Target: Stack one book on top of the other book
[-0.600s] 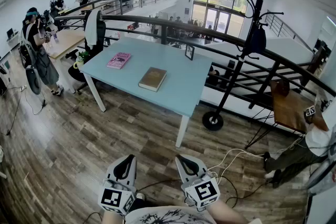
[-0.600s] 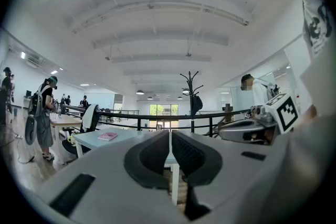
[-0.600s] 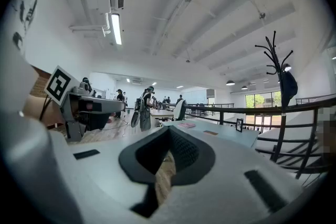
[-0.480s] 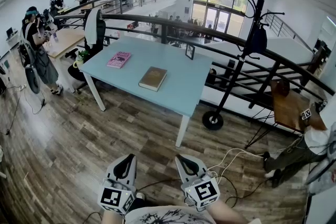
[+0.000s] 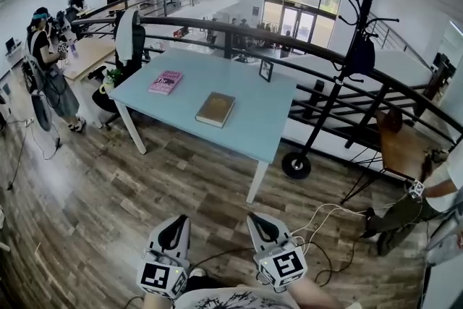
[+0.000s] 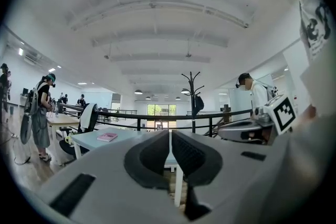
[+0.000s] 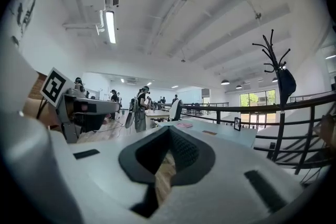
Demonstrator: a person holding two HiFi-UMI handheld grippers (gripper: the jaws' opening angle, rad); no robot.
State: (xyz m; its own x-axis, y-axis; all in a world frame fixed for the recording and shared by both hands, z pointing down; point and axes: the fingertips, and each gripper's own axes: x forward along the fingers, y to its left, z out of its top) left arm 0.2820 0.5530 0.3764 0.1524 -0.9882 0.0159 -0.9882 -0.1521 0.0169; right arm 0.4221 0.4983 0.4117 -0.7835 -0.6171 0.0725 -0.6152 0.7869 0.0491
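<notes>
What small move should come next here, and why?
Probably step toward the light blue table: the brown book and pink book lie apart there, seemingly out of reach, while the left gripper and right gripper are shut and empty.

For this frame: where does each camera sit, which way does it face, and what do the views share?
Head view: on the person's head, facing forward and down at the blue table holding the pink book and brown book; left hand-held gripper and right hand-held gripper show at bottom.
Left gripper view: on the left hand-held gripper, level along its shut jaws toward the table; the person's shirt shows at right.
Right gripper view: likewise on the right one, shut; shirt at left.
Shared: table, pink book, coat stand.
</notes>
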